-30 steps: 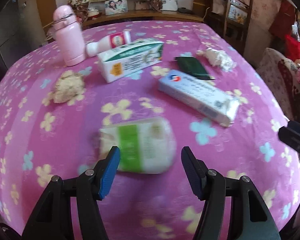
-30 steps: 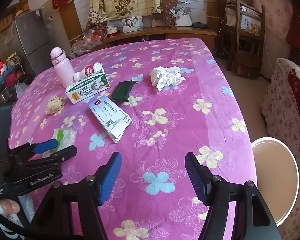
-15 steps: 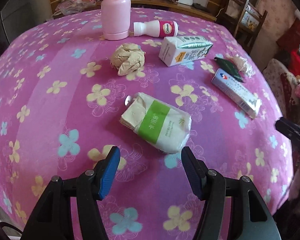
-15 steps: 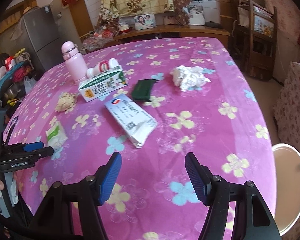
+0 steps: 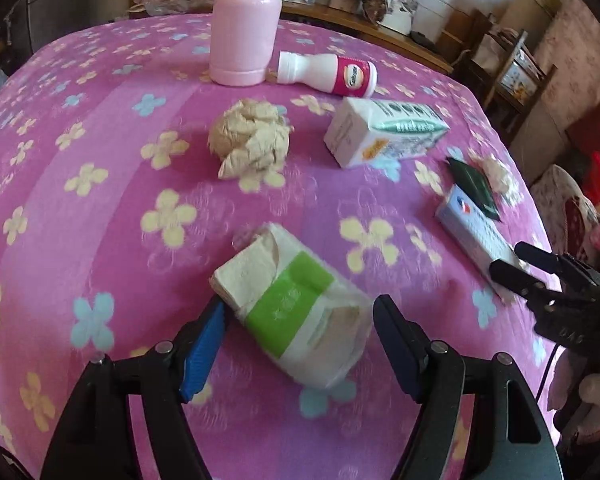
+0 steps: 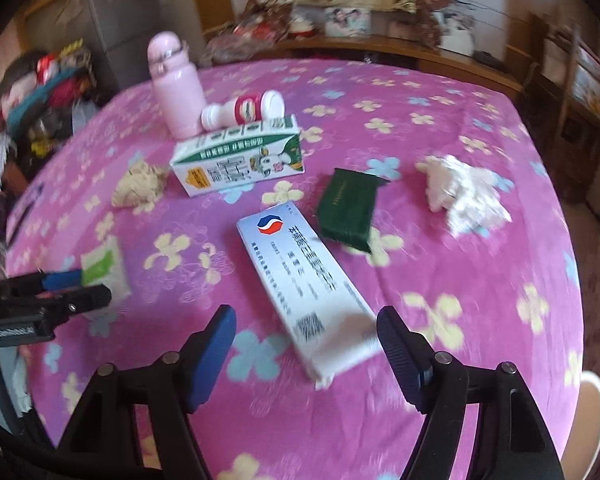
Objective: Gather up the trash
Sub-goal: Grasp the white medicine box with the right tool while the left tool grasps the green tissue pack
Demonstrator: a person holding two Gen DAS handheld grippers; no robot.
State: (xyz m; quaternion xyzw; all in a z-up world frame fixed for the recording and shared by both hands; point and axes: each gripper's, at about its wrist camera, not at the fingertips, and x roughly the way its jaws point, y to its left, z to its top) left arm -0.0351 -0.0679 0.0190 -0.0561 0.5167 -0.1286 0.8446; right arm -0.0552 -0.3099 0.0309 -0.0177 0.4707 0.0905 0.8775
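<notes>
Left gripper point(image 5: 298, 336) low over the near part of a pink flowered tablecloth point(image 5: 100, 240), jaws opening, a tissue pack point(image 5: 296, 304) with a green band lying between them, pads clear of it on both sides. Pack torn open at its far end, folded tissue showing inside.

Right gripper point(image 6: 306, 344) over the right part of the cloth, jaws opening too, the near end of a long white box point(image 6: 304, 284) between them, not pinched. Box closed; contents not visible.

Farther back: a brown paper wad point(image 5: 252, 138) left of centre; a milk carton point(image 5: 384, 132) on its side, closed; a small white bottle point(image 5: 328, 74) with a red label lying flat just beside an upright pink flask point(image 5: 246, 20), lid on. Right of the carton, a dark green pouch point(image 6: 348, 206) flat on the cloth, its near corner just beside the far end of the box. Far right, a white paper wad point(image 6: 460, 192). Cannot tell what any of these containers hold.

At the near right, off the table, the rim of a pale round bin point(image 6: 596, 408), inside unseen.
</notes>
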